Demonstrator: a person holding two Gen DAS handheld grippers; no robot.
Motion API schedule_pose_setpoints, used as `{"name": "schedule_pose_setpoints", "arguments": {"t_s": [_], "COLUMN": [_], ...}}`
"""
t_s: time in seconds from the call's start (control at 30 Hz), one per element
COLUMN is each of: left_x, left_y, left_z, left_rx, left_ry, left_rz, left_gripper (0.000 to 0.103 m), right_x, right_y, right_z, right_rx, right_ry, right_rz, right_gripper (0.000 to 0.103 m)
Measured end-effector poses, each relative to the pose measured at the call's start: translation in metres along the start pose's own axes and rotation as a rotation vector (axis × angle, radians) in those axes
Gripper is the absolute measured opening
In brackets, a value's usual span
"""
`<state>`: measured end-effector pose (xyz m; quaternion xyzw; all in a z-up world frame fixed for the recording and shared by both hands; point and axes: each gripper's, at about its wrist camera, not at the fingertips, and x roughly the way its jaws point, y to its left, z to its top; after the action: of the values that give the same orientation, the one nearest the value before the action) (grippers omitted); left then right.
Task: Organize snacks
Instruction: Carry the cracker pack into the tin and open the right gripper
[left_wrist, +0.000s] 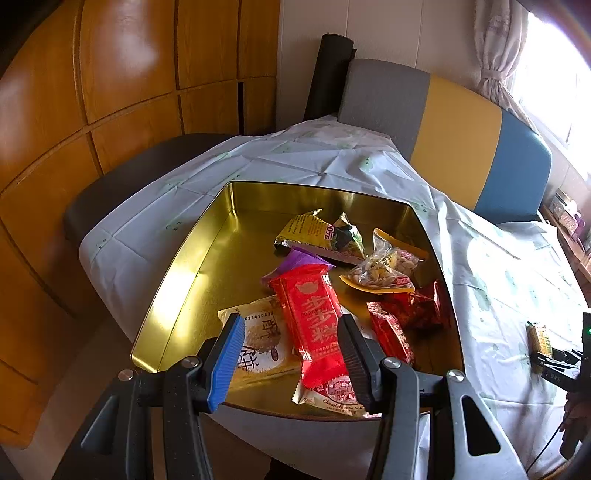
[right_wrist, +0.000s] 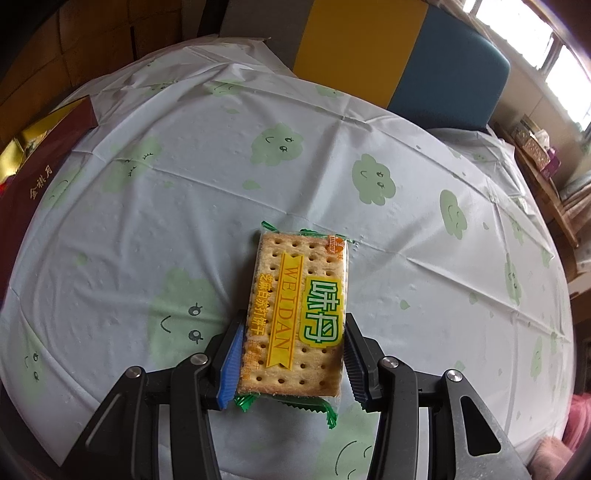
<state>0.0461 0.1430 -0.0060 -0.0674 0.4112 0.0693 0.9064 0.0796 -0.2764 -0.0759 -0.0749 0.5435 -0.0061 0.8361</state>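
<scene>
A gold tin tray (left_wrist: 221, 236) on the table holds several wrapped snacks: a red packet (left_wrist: 314, 314), a pale yellow biscuit packet (left_wrist: 262, 332), a clear nut bag (left_wrist: 384, 269), a purple wrapper (left_wrist: 299, 258) and dark red packets (left_wrist: 417, 306). My left gripper (left_wrist: 290, 321) hovers open over the tray's near end with nothing between its pads. My right gripper (right_wrist: 295, 319) is shut on a cracker packet (right_wrist: 295, 295), pads against its two long sides, low over the tablecloth (right_wrist: 184, 221). From the left wrist view this packet (left_wrist: 539, 336) shows at the far right.
The tray's maroon outer wall (right_wrist: 37, 173) sits at the left edge of the right wrist view. A chair with a grey, yellow and blue back (left_wrist: 461, 140) stands behind the table, a dark seat (left_wrist: 147, 173) to its left. A cluttered shelf (right_wrist: 535, 155) lines the right side.
</scene>
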Motion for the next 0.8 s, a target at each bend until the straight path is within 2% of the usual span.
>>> {"name": "schedule_pose_setpoints", "arguments": {"t_s": [0.43,0.6,0.8], "left_x": [-0.004,-0.005,-0.008], "left_y": [0.015,0.025,0.031], "left_z": [-0.007,-0.008,-0.007], "left_rx": [-0.010,-0.038,-0.048], "left_ry": [-0.012,-0.019,-0.032], "left_rz": [0.002,0.013,0.020], "left_gripper": [0.053,0.053,0.053], "right_x": [-0.005,-0.016,-0.038], "right_y": [0.004,0.023,0.076], "right_z": [-0.002,-0.002,0.012], "right_rx": [0.079,0.095,0.020], "right_ry": [0.034,0.022,-0.032], "right_rz": [0.011,0.109,0.229], "right_gripper": [0.048,0.048,0.048]}}
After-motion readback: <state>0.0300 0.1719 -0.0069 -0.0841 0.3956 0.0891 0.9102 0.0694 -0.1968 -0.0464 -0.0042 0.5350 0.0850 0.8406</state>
